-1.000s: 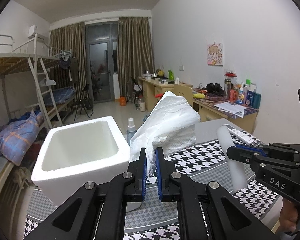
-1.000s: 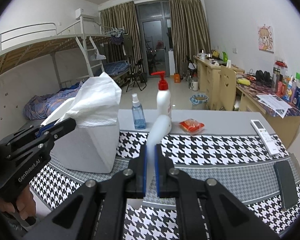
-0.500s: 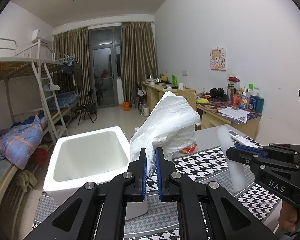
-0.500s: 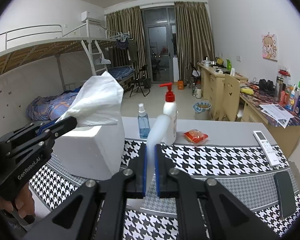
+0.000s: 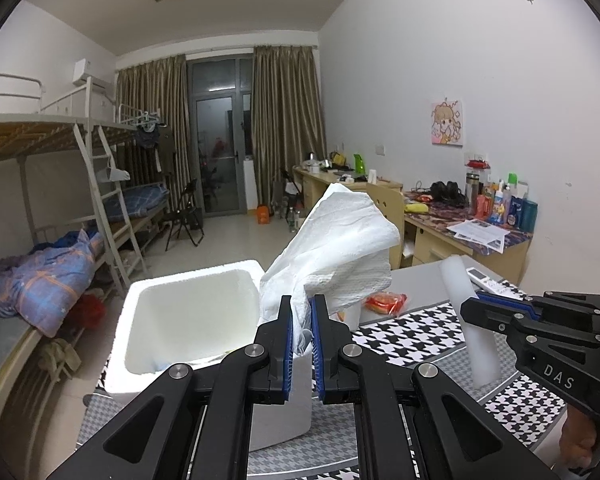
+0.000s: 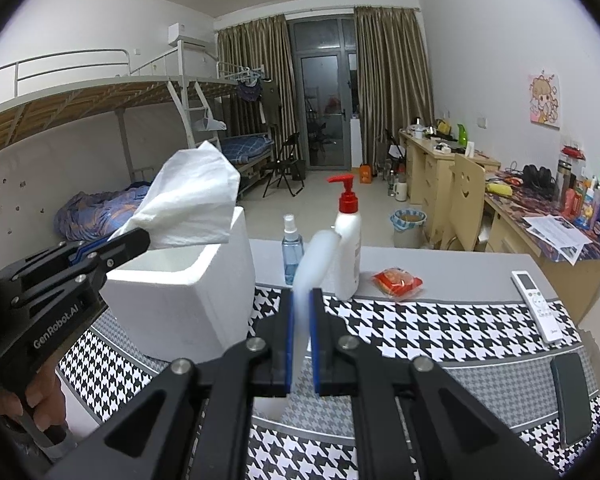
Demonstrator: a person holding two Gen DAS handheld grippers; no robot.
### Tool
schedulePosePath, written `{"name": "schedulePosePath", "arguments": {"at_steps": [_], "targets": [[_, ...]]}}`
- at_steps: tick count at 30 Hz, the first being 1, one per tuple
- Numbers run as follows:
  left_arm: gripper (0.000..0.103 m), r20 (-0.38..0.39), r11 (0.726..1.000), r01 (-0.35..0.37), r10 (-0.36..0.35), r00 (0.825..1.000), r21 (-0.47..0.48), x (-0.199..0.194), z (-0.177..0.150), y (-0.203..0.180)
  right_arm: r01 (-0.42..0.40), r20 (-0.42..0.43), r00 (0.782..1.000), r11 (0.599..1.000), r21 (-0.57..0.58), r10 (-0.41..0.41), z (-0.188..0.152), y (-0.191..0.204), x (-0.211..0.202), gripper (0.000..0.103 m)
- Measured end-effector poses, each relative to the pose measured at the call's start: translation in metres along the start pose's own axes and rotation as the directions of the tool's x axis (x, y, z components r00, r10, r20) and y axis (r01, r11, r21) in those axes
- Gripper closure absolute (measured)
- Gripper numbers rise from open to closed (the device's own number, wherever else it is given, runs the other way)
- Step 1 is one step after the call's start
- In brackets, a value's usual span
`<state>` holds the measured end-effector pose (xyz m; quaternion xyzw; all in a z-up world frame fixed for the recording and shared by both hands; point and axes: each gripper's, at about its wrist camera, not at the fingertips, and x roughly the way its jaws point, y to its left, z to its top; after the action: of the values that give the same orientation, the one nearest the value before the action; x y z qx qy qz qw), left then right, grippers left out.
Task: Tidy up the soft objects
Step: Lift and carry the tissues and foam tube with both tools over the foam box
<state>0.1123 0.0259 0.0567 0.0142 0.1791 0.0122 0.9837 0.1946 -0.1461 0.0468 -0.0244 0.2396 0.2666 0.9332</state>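
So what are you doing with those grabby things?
A person is tidying soft things on the table. The left hand-held gripper is shut on a crumpled white tissue, held up beside the open foam box. The right hand-held gripper is shut on a white foam strip. Neither thing is in the box yet.

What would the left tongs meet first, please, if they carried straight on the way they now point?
Probably the white foam box: the left tongs, shut on the paper towel, point down over its near-right rim. Depth is uncertain.
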Motion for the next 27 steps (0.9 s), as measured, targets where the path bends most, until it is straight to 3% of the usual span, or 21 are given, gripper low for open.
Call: {"name": "schedulePosePath", "arguments": {"at_steps": [27], "targets": [[0.094, 0.027, 0.995, -0.092, 0.093, 0.995, -0.039, -0.003, 0.014, 0.031, -0.081, 0.027, 0.996, 0.996, -0.048, 0.083, 0.026, 0.035, 0.015, 0.093]]}}
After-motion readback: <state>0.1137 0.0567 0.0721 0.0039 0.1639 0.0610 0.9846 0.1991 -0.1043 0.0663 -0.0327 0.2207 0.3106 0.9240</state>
